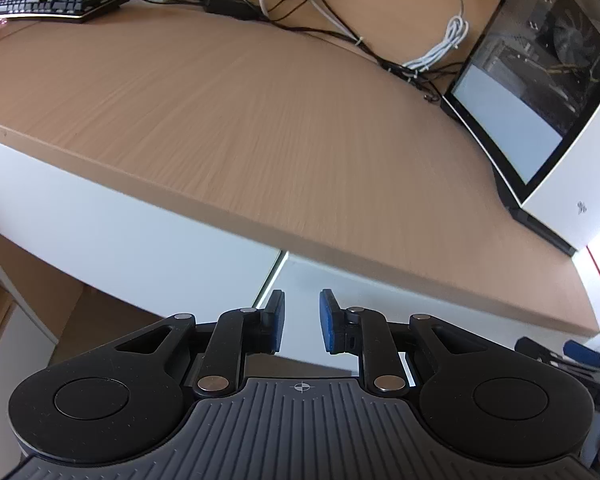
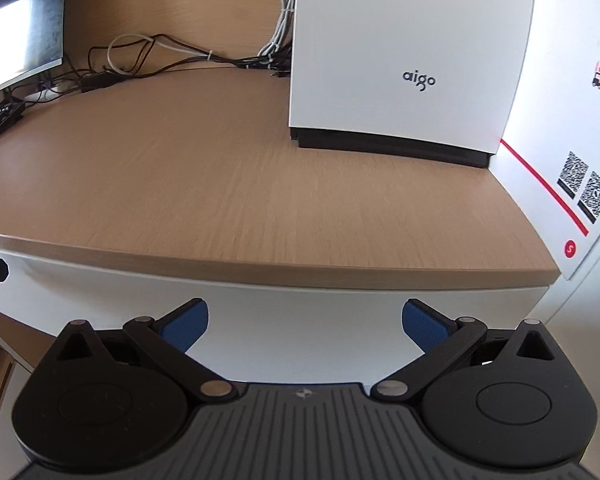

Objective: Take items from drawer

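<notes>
left hand-held gripper angled down at the seam between two white fronts, blue pads drawn close, narrow gap left, nothing between. right hand-held gripper spread wide and empty, facing the white drawer front, which sits just under the surface edge and looks closed. farther back on the surface: white pc case at right, tangled cables along the rear, keyboard far left. poster with qr codes beside the case.
</notes>
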`<state>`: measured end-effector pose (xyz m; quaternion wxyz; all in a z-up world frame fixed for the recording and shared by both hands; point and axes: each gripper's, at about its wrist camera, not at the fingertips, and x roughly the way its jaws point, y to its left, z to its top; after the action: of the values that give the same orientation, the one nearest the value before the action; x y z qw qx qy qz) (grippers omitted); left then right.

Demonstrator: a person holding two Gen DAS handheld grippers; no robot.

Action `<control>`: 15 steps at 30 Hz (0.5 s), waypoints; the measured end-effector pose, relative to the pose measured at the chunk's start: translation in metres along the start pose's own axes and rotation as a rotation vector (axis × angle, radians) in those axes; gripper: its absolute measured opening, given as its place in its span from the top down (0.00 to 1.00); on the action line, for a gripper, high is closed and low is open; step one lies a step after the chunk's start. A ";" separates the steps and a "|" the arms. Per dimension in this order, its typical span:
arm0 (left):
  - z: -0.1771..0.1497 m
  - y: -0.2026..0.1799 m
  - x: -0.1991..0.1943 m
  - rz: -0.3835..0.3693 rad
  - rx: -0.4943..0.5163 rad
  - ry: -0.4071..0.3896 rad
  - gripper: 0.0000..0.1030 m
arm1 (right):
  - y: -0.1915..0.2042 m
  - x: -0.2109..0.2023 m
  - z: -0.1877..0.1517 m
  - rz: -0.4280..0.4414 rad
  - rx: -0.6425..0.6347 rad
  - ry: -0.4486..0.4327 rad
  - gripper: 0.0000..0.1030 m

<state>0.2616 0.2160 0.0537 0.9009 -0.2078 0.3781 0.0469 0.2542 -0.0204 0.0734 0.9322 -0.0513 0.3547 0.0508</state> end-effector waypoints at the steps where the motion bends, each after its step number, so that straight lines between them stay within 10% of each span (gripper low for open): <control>1: -0.002 0.001 0.000 0.004 0.003 0.002 0.80 | 0.001 0.001 -0.001 0.002 0.004 0.007 0.00; 15: -0.008 0.003 -0.005 -0.033 0.057 -0.054 0.80 | 0.011 0.005 -0.014 0.027 -0.020 0.028 0.00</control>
<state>0.2517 0.2154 0.0511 0.9170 -0.1867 0.3515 0.0269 0.2470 -0.0109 0.0592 0.9258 -0.0564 0.3679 0.0664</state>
